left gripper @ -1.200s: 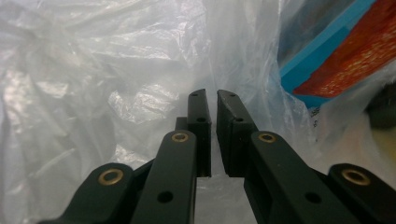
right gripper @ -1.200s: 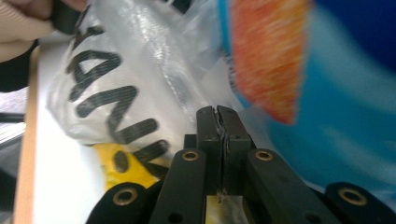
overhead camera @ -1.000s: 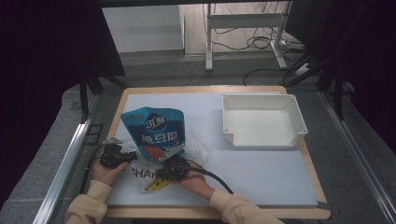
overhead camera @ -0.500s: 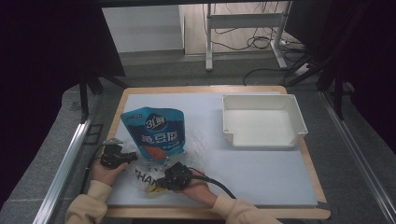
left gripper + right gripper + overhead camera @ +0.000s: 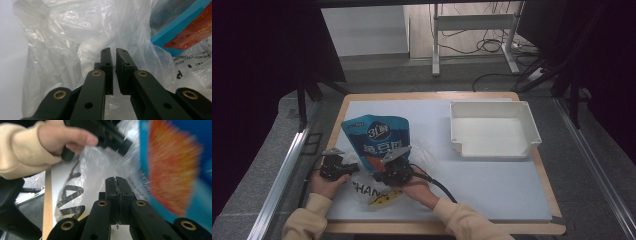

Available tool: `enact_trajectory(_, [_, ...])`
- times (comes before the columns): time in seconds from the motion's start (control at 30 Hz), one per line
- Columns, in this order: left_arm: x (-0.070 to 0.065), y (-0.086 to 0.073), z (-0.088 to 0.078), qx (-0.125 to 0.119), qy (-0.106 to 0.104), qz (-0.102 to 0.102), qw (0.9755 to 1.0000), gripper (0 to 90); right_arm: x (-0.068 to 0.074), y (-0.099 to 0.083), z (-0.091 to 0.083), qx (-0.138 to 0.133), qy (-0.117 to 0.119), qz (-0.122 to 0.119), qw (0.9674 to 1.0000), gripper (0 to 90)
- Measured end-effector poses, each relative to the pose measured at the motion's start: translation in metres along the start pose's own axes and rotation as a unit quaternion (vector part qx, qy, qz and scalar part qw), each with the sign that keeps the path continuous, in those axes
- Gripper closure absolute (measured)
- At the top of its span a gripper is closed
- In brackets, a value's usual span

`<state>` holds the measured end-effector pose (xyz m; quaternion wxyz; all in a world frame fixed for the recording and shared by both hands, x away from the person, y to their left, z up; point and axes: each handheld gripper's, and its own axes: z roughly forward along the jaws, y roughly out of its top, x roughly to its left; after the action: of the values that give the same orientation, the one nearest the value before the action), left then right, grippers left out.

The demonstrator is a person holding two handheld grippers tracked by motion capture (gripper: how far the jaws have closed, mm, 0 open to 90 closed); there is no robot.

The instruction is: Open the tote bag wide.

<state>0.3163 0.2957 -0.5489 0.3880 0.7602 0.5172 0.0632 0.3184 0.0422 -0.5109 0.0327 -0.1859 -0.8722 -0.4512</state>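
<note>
While both grippers, left gripper (image 5: 343, 167) and right gripper (image 5: 387, 172), pinch the clear plastic bag (image 5: 374, 190) with clenched jaws at the tabletop's (image 5: 492, 180) near edge, the blue pouch (image 5: 379, 137) stands inside it, the white tray (image 5: 493, 129) well beyond.

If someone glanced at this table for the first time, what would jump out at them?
The bright blue snack pouch at the table's near left, standing half inside a clear plastic bag. Both hand-held grippers are shut on that plastic: the left hand-held gripper at its left edge, the right hand-held gripper in front of the pouch. An empty white tray sits at the far right.
</note>
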Motion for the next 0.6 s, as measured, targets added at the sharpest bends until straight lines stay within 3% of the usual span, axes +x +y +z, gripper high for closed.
enact_trajectory(0.07, [0.000, 0.000, 0.000, 0.000, 0.000, 0.000, 1.0000, 84.5, 0.007, -0.007, 0.015, 0.025, 0.016, -0.005, 0.9995, 88.0])
enact_trajectory(0.13, [0.000, 0.000, 0.000, 0.000, 0.000, 0.000, 1.0000, 84.5, 0.010, -0.008, 0.017, 0.029, 0.022, -0.009, 0.9993, 88.0])
enact_trajectory(0.23, [0.001, 0.000, 0.000, 0.002, 0.000, 0.001, 1.0000, 84.6, 0.027, -0.018, 0.024, 0.053, 0.044, -0.029, 0.9972, 88.0])
enact_trajectory(0.6, [0.000, 0.000, 0.000, 0.002, 0.002, 0.002, 1.0000, 84.5, 0.040, -0.033, 0.031, 0.075, 0.040, -0.047, 0.9953, 88.1])
